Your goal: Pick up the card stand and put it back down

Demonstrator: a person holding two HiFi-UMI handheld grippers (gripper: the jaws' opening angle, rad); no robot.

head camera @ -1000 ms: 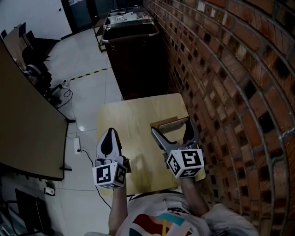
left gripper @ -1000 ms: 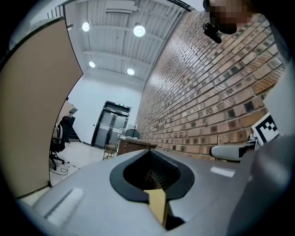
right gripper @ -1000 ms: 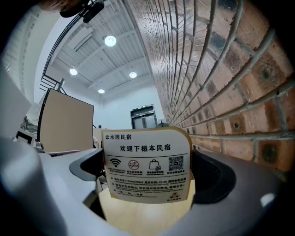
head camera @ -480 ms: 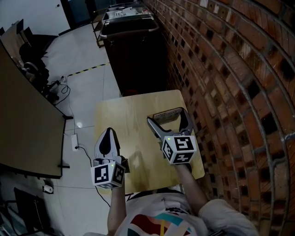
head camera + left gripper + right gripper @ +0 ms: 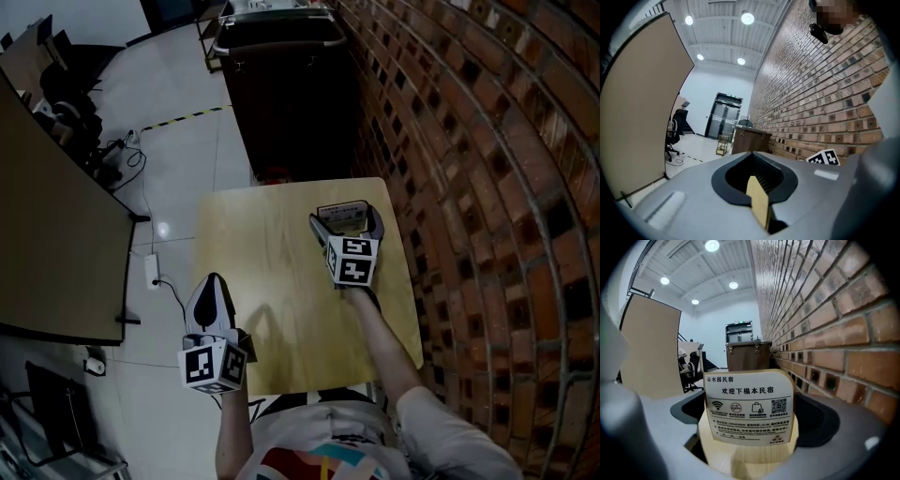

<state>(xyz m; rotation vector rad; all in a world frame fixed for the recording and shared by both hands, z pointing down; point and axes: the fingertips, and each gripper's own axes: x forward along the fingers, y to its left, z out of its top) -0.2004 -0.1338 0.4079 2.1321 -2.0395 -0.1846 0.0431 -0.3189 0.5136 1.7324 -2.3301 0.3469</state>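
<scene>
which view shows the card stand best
The right gripper view: the card stand fills the centre between the jaws, printed face readable. The head view shows only a small part beyond the right gripper. The left gripper view misses it.

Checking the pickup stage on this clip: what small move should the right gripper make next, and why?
Probably close the right gripper on the card stand: its jaws are apart with the upright stand between them, standing on the table, not yet gripped.
</scene>
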